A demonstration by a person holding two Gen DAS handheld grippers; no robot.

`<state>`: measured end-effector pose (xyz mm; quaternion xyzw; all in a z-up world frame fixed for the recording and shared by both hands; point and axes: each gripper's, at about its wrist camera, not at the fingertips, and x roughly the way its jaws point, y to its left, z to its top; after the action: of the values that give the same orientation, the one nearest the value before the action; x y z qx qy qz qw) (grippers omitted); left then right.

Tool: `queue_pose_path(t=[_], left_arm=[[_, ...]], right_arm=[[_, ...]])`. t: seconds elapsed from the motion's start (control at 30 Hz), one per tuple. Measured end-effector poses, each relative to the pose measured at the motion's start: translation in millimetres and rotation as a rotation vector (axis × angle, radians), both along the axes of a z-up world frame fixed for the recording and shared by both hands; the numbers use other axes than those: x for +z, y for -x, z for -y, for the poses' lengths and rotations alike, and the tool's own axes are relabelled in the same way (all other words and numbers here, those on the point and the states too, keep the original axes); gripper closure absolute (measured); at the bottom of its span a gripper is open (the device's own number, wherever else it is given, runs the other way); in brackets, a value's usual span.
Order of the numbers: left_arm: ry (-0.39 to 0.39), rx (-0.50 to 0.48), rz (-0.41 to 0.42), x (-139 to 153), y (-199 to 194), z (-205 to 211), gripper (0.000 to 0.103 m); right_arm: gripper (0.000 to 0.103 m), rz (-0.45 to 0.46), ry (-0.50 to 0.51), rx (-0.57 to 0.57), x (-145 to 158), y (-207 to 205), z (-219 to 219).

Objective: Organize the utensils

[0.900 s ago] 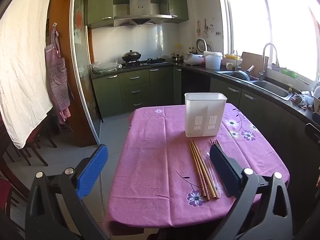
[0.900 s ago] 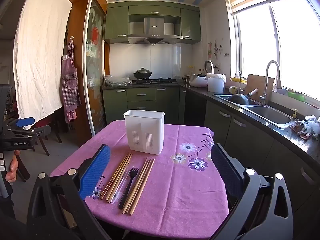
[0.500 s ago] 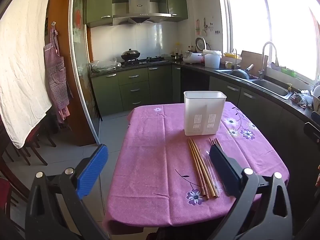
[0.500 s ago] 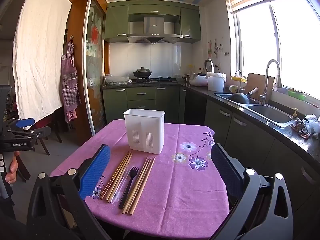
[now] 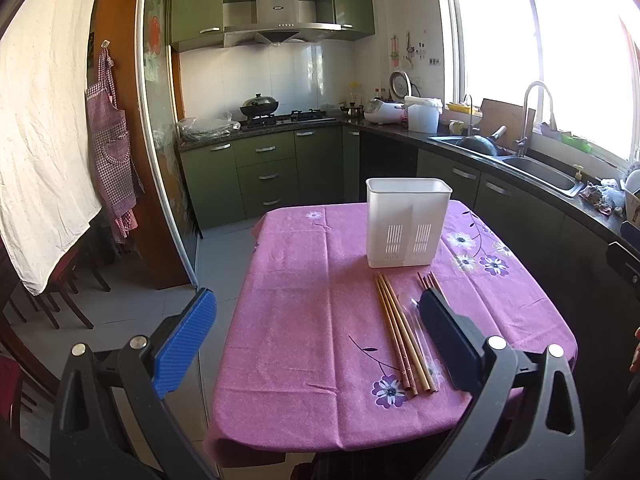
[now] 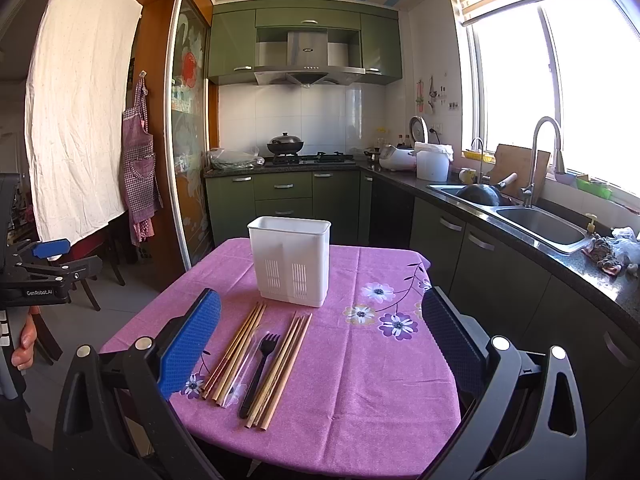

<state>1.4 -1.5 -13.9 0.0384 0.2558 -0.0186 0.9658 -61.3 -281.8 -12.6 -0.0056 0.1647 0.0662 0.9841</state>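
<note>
Almost nothing has moved since the earlier frames: both views hold the same framing, with only a slight drift of the left one. The left hand-held gripper point(image 5: 316, 328) hangs short of the table point(image 5: 288, 320) with its jaws wide apart and nothing between them; the right hand-held gripper point(image 6: 320, 336) is the same, spread wide and empty.

Ahead of the right one and between its fingers lie the left bundle of chopsticks point(image 6: 236, 352), a black fork point(image 6: 260, 364) in a clear wrapper, and the right bundle of chopsticks point(image 6: 282, 364), all flat on the cloth. The white utensil holder point(image 6: 290, 260) stands upright just beyond their far tips, empty as far as I can see.

The risks, as I judge them: the sticks lie tight together, so a wide pinch may gather only some and scatter the rest. The wrapper may slip in the pads. A careless reach could also knock the light holder over.
</note>
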Motion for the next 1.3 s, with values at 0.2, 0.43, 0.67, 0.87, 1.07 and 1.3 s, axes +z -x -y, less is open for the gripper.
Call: queue_pose_path(t=[0.2,0.43,0.67,0.87,1.07,1.3], left_arm=[[-0.001,0.001,-0.003,-2,1,1,0.006],[0.007,-0.002,-0.018,-4,-3,0,0.006],[0.010,-0.003,-0.025,-5,-3,0,0.006],[0.009,-0.004,-0.028,-6,-3,-1,0.006],[0.009,-0.005,-0.029,-8,-4,-1,0.006],[0.007,-0.010,-0.038,-11,-4,1,0.006]], right_arm=[[0.004,-0.002,-0.003,0.002,-1,-2,-1],[0.004,-0.007,-0.004,0.002,-3,-4,-2],[0.004,-0.011,-0.009,0.007,-6,-6,-3],[0.004,-0.013,-0.009,0.007,-7,-7,-2],[0.004,-0.012,-0.008,0.007,-6,-6,-3],[0.004,-0.014,-0.008,0.009,-7,-7,-3]])
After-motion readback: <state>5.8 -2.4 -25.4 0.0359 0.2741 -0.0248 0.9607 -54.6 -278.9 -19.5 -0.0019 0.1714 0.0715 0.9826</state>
